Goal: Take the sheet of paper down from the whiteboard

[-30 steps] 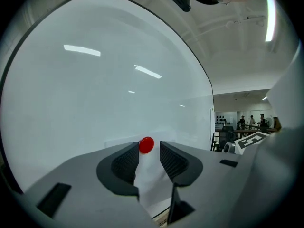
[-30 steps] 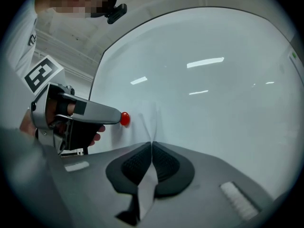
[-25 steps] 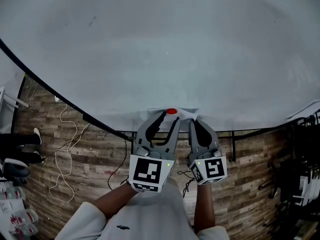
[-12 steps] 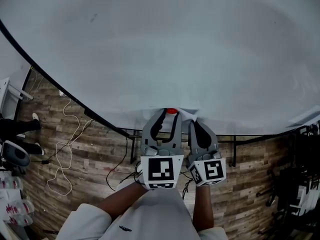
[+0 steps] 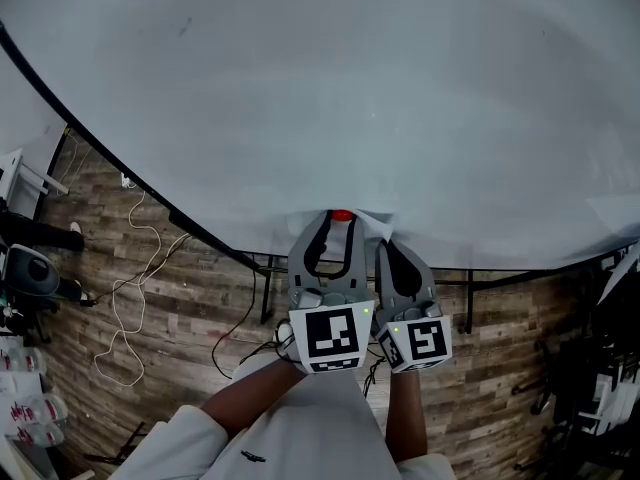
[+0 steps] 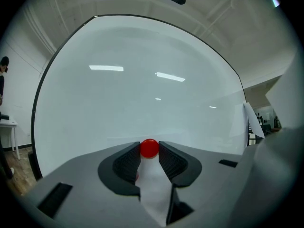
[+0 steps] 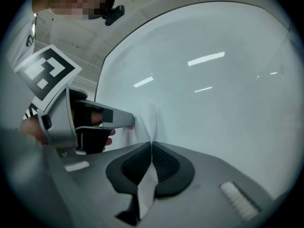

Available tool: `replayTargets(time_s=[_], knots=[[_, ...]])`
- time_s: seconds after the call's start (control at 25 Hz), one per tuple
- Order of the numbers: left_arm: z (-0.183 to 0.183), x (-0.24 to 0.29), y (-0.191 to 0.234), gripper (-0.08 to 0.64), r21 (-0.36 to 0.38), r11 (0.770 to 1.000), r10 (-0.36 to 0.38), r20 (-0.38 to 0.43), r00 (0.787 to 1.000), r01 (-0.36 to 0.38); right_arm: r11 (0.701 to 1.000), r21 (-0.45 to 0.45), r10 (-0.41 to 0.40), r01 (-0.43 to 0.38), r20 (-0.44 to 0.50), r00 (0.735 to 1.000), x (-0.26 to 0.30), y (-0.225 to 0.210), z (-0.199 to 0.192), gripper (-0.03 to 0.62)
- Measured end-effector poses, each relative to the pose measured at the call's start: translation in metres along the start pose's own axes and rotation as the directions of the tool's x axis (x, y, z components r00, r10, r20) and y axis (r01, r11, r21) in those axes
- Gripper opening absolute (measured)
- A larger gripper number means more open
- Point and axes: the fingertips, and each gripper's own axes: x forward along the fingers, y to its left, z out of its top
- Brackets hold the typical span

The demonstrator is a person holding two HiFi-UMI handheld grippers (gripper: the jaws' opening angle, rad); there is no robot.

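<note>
A person at a large whiteboard point(image 5: 320, 98) works two handheld grippers side by side at its lower edge, where a white sheet of paper point(image 5: 366, 226) hangs pinned under a round red magnet point(image 5: 342, 215). The left gripper point(image 5: 336, 226) points level at the board with its jaws closing on the magnet, which sits at 12 o'clock between the tips; in the left gripper view point(image 6: 149, 152) both tips meet the magnet's point(image 6: 149, 147) sides, and the paper point(image 6: 154, 186) trails down toward 6 o'clock between the pads. The right gripper point(image 5: 384, 244), just beside it at 3 o'clock, has its jaws pressed together on a fold of the sheet; its own view point(image 7: 151, 150) shows the paper point(image 7: 148, 120) pinched edge-on and running up to the board at 12 o'clock. Below the board, at 8 o'clock in the head view, a pale cable point(image 5: 128, 303) loops over a wood-plank floor point(image 5: 180, 348)
</note>
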Motion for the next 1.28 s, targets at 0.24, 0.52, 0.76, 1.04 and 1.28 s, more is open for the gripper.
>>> replayTargets(time_s=[0.24,0.52,0.76,1.04,1.28], knots=[[-0.002,-0.002,0.001,0.123,-0.032,0.999,-0.043,-0.008,0.999,0.042,1.000,0.002,0.000,0.000,0.005,1.000,-0.004,0.001,0.001,0.015],[0.000,-0.015,0.014,0.123,-0.042,0.995,-0.086,-0.020,0.996,0.085,0.998,0.038,-0.050,0.048,0.029,0.998,-0.013,-0.003,0.006,0.011],[-0.003,-0.026,0.014,0.120,-0.043,0.987,-0.153,-0.031,0.988,0.152,0.994,0.036,-0.105,0.103,0.038,0.994,-0.024,-0.004,0.010,0.011],[-0.002,-0.034,0.014,0.120,-0.049,0.969,-0.243,-0.032,0.970,0.241,0.978,0.028,-0.210,0.208,0.051,0.976,-0.044,-0.005,0.015,0.011],[0.003,-0.037,0.017,0.120,-0.051,0.953,-0.300,-0.021,0.954,0.298,0.952,0.022,-0.306,0.305,0.076,0.949,-0.064,-0.010,0.024,0.011]])
